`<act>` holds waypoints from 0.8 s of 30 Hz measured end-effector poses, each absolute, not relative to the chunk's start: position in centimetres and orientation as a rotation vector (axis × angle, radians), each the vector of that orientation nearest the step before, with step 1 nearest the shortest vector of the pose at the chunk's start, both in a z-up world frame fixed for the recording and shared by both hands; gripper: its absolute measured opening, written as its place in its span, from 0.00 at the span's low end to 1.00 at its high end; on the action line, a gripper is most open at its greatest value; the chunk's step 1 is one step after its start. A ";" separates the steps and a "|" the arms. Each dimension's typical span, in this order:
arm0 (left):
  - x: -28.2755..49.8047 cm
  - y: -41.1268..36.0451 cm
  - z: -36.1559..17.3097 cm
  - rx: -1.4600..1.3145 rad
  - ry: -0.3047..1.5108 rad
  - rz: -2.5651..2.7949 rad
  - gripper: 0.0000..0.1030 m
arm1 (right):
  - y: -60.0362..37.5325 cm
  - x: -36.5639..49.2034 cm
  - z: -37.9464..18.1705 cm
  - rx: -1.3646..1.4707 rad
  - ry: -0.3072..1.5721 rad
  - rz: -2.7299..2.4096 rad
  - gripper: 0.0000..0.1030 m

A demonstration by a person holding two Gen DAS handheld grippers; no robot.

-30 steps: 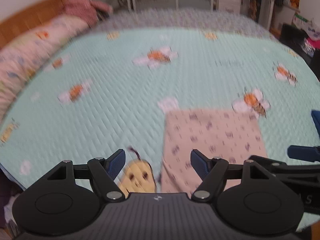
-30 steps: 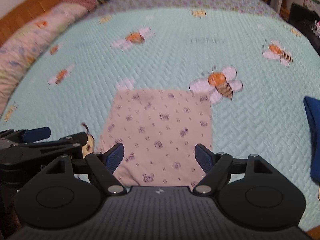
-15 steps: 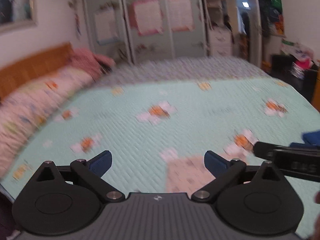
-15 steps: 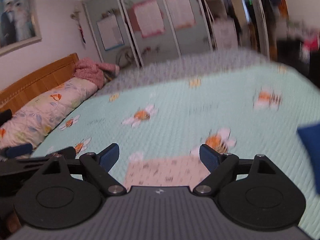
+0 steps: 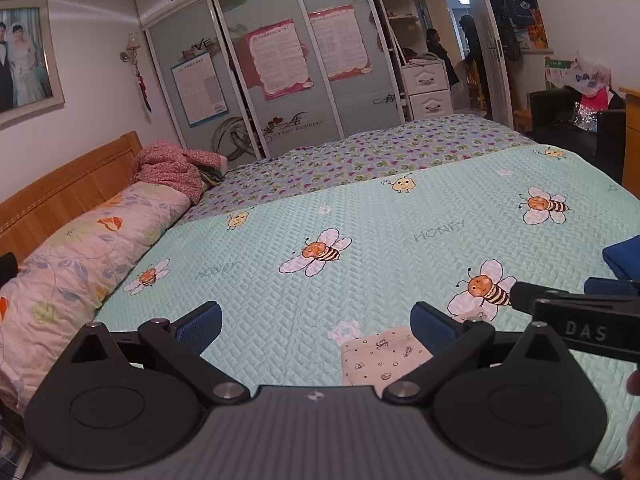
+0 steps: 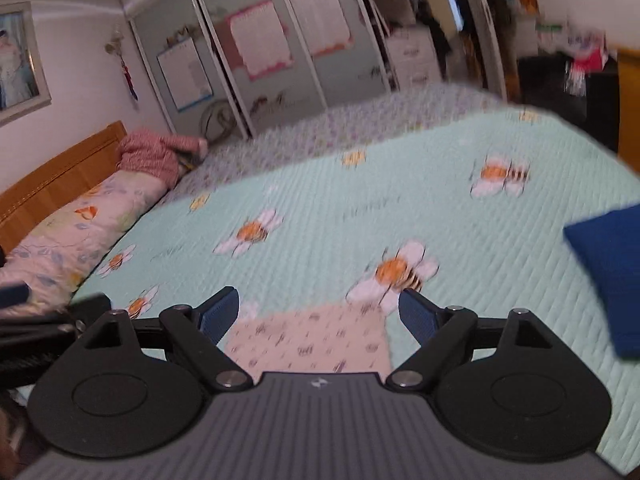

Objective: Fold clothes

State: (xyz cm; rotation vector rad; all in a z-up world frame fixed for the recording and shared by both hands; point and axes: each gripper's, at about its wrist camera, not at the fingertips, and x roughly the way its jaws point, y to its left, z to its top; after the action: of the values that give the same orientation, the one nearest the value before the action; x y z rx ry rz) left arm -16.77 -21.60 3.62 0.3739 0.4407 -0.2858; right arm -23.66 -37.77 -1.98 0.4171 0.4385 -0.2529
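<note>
A folded pink garment with small dark prints (image 5: 380, 358) (image 6: 316, 338) lies flat on the mint bee-patterned bedspread (image 5: 380, 240) (image 6: 340, 208) near its front edge. My left gripper (image 5: 316, 326) is raised above the bed, open wide, with nothing between its blue pads; the garment shows low beside its right finger. My right gripper (image 6: 320, 314) is also open and empty, hovering over the garment's far edge. The right gripper's fingers (image 5: 576, 300) show at the right side of the left wrist view.
A folded blue cloth (image 6: 612, 272) (image 5: 624, 258) lies on the bedspread to the right. A flowered bolster (image 5: 72, 264), a pink bundle of clothes (image 5: 172, 166) and a wooden headboard (image 5: 60, 196) run along the left. Wardrobe doors stand behind the bed.
Both grippers opened wider, rose and drew back from the pink garment while tilting up, so the room and wardrobe came into view. The garment stays flat on the bed.
</note>
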 end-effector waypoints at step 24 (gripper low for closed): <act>-8.9 -16.2 -6.8 0.093 0.957 -0.310 0.98 | -41.9 -18.1 -8.8 0.702 0.931 -0.175 0.84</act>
State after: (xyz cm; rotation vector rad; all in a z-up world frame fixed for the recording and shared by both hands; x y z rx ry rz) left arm -8.94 -16.17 -6.85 0.0928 0.9575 -0.3103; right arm -18.09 -41.91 -8.80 0.7025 0.9306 -0.1754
